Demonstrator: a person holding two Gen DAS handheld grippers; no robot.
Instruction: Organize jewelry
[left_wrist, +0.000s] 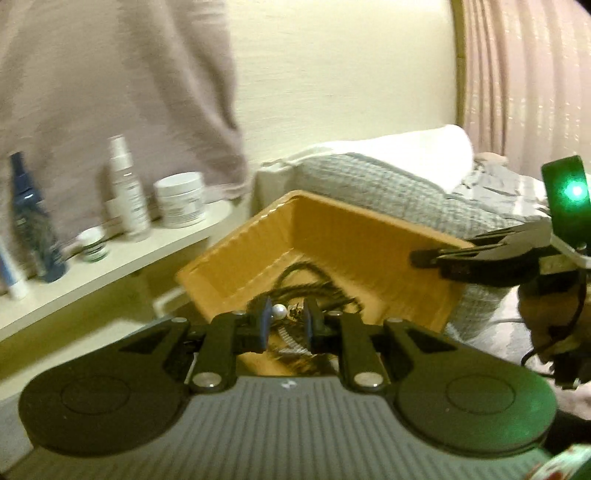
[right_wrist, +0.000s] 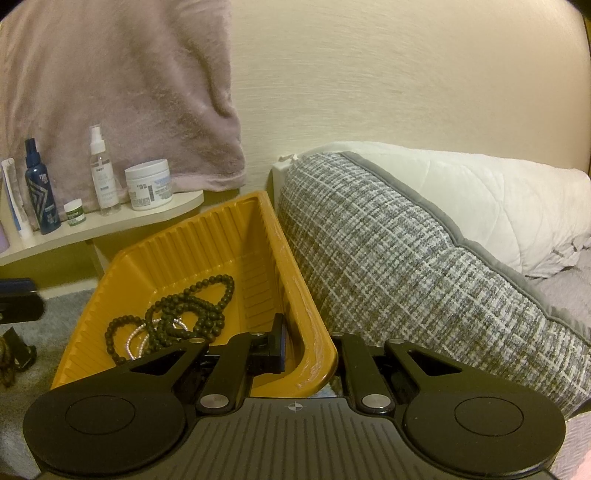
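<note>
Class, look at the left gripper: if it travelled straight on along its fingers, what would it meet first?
Probably the dark bead necklace on the floor of the yellow tray, just ahead of the left gripper. The blurred picture leaves depth uncertain.

wall (right_wrist: 369, 92) cream | shelf (right_wrist: 110, 221) pale | towel (right_wrist: 129, 92) hanging | cushion (right_wrist: 406, 258) grey tweed

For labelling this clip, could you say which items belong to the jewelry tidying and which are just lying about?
Job: yellow tray, black bead necklace, pearl piece, left hand-held gripper, right hand-held gripper.
Lying about: spray bottle, white jar, grey cushion, pink towel.
</note>
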